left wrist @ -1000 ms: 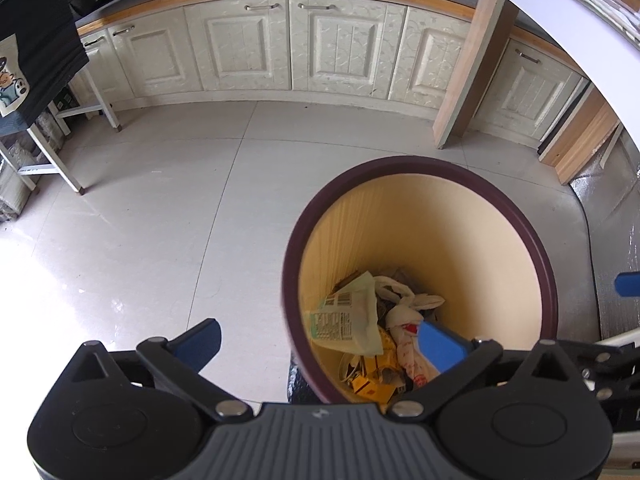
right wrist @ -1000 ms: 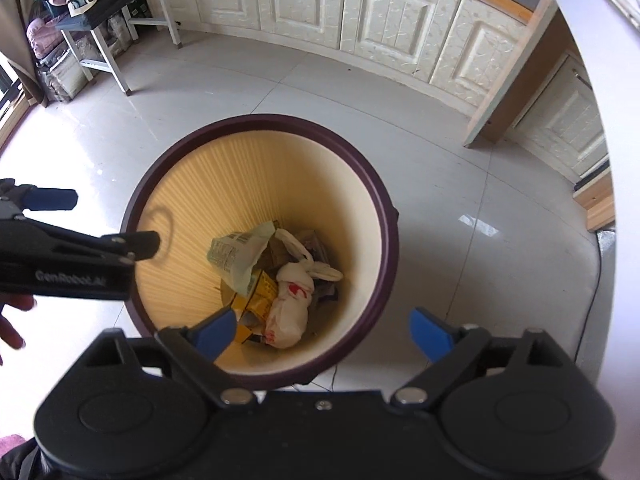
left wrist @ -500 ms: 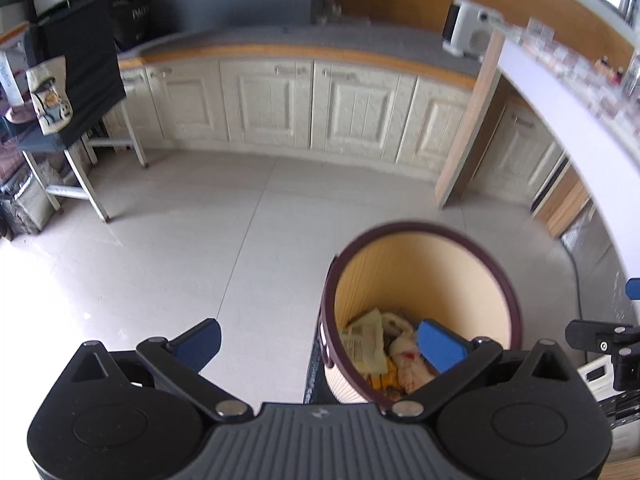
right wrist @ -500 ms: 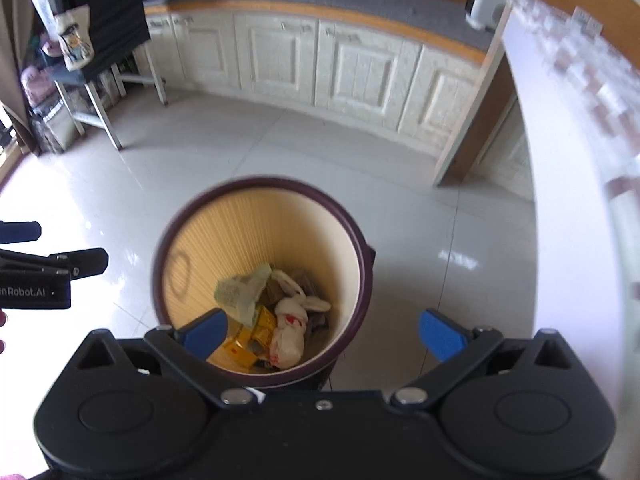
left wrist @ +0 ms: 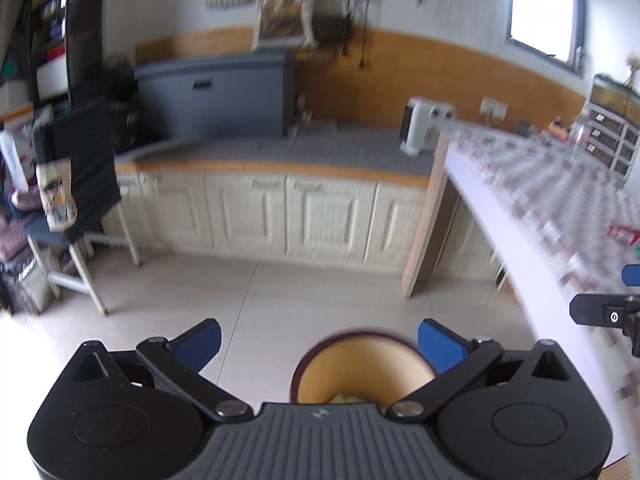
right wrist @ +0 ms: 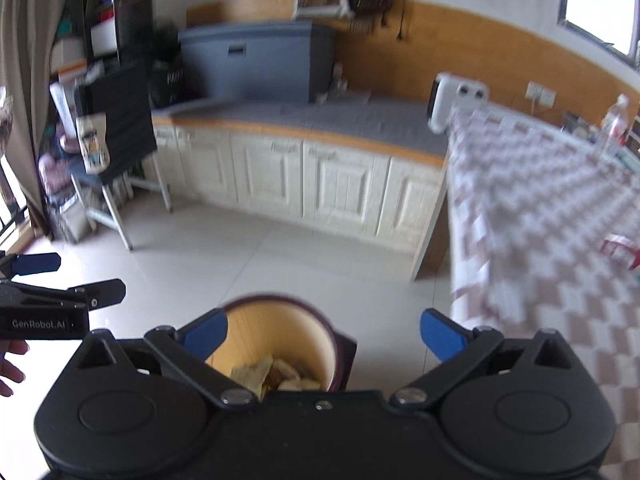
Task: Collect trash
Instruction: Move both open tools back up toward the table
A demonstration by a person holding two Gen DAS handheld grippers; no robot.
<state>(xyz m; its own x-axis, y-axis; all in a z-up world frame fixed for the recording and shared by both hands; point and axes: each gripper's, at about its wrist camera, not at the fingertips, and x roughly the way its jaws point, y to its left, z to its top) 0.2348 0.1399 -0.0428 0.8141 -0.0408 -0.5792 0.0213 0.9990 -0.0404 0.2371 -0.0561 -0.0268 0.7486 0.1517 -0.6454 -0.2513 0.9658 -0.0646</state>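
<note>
A round trash bin (left wrist: 360, 364) with a dark purple rim and yellow inside stands on the tiled floor; it also shows in the right wrist view (right wrist: 280, 336), with crumpled wrappers and bags (right wrist: 272, 372) inside. My left gripper (left wrist: 318, 338) is open and empty, high above the bin. My right gripper (right wrist: 322, 334) is open and empty, also above the bin. The left gripper shows at the left edge of the right wrist view (right wrist: 60, 292). A small red item (right wrist: 620, 250) lies on the checked tablecloth at the right.
A table with a checked cloth (right wrist: 560, 240) runs along the right. Cream floor cabinets (left wrist: 280, 216) with a grey top line the back wall. A white appliance (left wrist: 424, 124) stands on the counter. A chair with dark cloth (left wrist: 76, 184) is at the left.
Both grippers have risen and tilted up away from the bin. The bin now sits small at the bottom of both views; the wall, counter and tabletop have come into view.
</note>
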